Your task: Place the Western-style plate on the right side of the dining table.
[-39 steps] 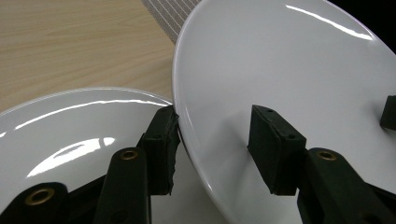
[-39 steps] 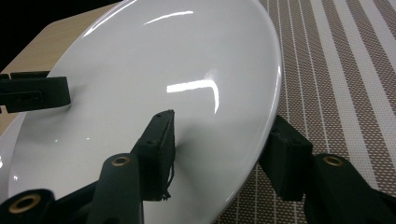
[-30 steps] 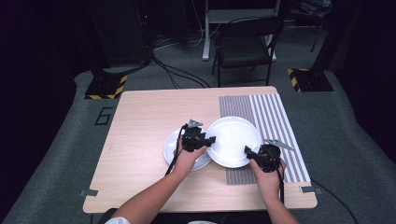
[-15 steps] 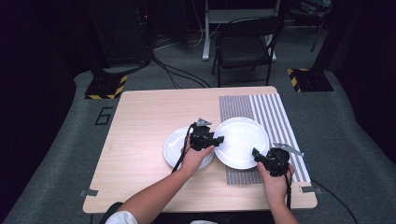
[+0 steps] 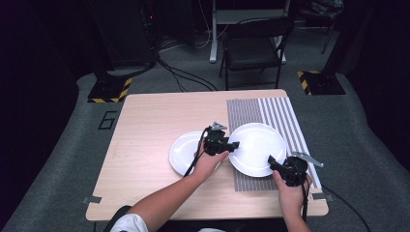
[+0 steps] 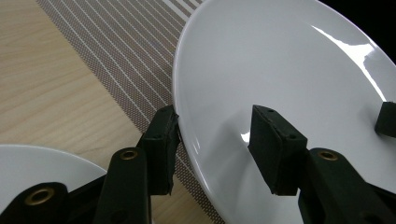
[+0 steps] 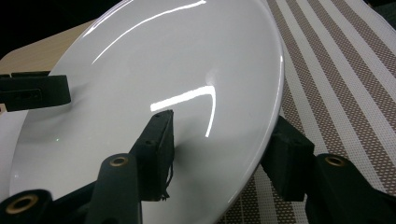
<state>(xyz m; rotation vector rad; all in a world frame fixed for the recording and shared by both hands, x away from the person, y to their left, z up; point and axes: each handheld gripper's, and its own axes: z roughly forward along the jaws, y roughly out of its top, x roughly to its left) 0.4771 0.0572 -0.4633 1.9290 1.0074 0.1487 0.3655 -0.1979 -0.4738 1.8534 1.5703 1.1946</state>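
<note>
Left tongs (image 5: 234, 145): clamped on the near-left rim of the large white plate (image 5: 258, 147); one pad under the edge, one on the upper face
Right tongs (image 5: 271, 161): pinching the same plate's rim on the opposite side — one pad above, one below
Large plate: held between both tongs over the striped placemat (image 5: 270, 112), rim tilted; whether it touches the mat I cannot tell
Handling: likely stiff, glazed and slippery, breakable — probably fairly heavy; grip the rim at two opposing points, keep it level
Small plate (image 5: 186, 152): flat on the tabletop (image 5: 154, 121), just beside the left hand (image 5: 209, 162)
Beyond: black chair (image 5: 254, 48), grey carpet
</note>
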